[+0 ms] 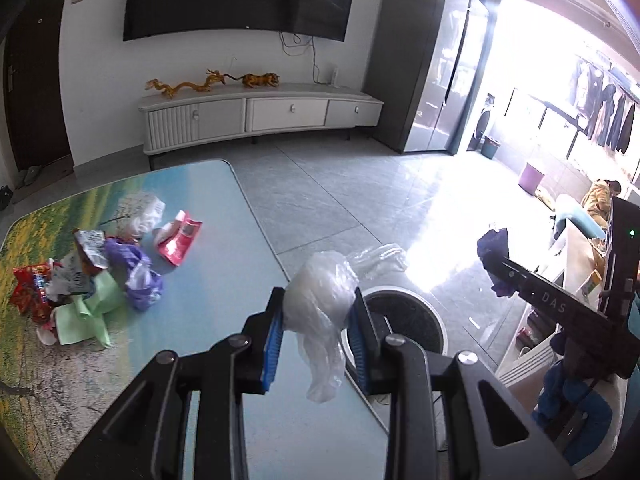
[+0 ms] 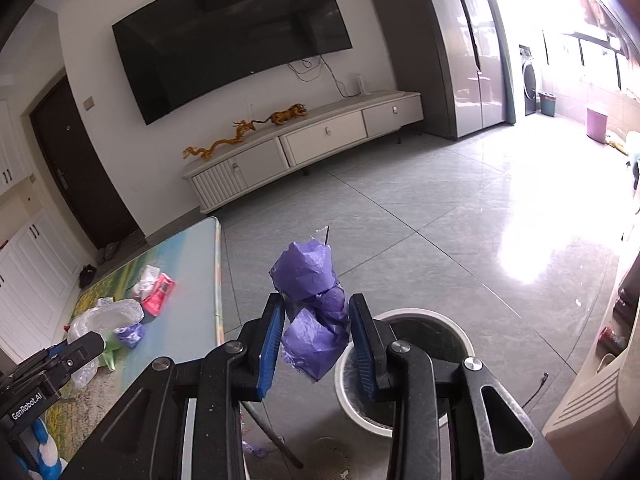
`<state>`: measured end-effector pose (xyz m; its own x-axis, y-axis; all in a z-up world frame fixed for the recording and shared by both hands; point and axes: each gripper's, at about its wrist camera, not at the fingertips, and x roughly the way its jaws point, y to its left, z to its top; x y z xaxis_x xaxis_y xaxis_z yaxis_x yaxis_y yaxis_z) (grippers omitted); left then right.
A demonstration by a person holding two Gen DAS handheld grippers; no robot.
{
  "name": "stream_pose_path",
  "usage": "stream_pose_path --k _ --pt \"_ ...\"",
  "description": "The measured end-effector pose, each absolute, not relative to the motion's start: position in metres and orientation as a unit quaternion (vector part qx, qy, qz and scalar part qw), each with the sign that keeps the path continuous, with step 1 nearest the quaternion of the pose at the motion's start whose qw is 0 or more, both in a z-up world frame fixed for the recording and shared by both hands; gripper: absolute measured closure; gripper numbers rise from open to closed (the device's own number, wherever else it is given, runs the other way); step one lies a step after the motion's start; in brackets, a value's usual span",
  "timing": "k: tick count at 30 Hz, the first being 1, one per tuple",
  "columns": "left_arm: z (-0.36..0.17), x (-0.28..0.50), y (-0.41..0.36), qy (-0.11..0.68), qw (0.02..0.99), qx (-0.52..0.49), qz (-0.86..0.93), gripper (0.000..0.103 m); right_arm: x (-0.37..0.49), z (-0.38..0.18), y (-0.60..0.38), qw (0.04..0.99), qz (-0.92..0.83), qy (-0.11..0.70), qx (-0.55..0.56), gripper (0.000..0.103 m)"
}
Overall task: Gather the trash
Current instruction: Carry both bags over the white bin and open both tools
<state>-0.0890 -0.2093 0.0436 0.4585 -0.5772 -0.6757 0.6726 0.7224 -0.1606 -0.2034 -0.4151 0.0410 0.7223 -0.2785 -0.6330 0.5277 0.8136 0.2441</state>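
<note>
Left wrist view shows the left gripper (image 1: 318,330) with its 2 blue-padded fingers (image 1: 272,344) pinching a crumpled clear plastic bag (image 1: 320,312), which hangs between them above the edge of the surface (image 1: 224,264) and near the round trash bin (image 1: 404,320) on the floor. More trash (image 1: 100,276) lies in a heap on the surface: red, pink, purple and green wrappers close together. Right wrist view shows the right gripper (image 2: 318,328) with its fingers (image 2: 270,340) pinching a crumpled purple paper (image 2: 316,304), held just beside the bin (image 2: 420,364) and a little above its rim. The left gripper (image 2: 86,346) appears at the left edge of this view.
</note>
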Motion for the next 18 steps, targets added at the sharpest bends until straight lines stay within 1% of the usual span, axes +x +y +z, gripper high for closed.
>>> stream_pose_path --k 7,12,16,18 --pt "-0.002 -0.089 -0.292 0.414 0.814 0.109 -0.393 0.074 -0.207 -0.025 -0.476 0.863 -0.249 0.353 0.261 0.072" --pt "-0.026 -0.082 -0.333 0.436 0.795 0.125 -0.403 0.073 -0.205 -0.067 -0.508 0.833 -0.265 0.388 0.291 0.070" --pt "-0.046 -0.074 -0.359 0.458 0.779 0.124 -0.411 0.072 -0.204 -0.089 -0.522 0.818 -0.271 0.404 0.306 0.070" --pt "-0.053 -0.069 -0.369 0.472 0.767 0.113 -0.420 0.071 -0.203 -0.095 -0.526 0.813 -0.273 0.408 0.313 0.062"
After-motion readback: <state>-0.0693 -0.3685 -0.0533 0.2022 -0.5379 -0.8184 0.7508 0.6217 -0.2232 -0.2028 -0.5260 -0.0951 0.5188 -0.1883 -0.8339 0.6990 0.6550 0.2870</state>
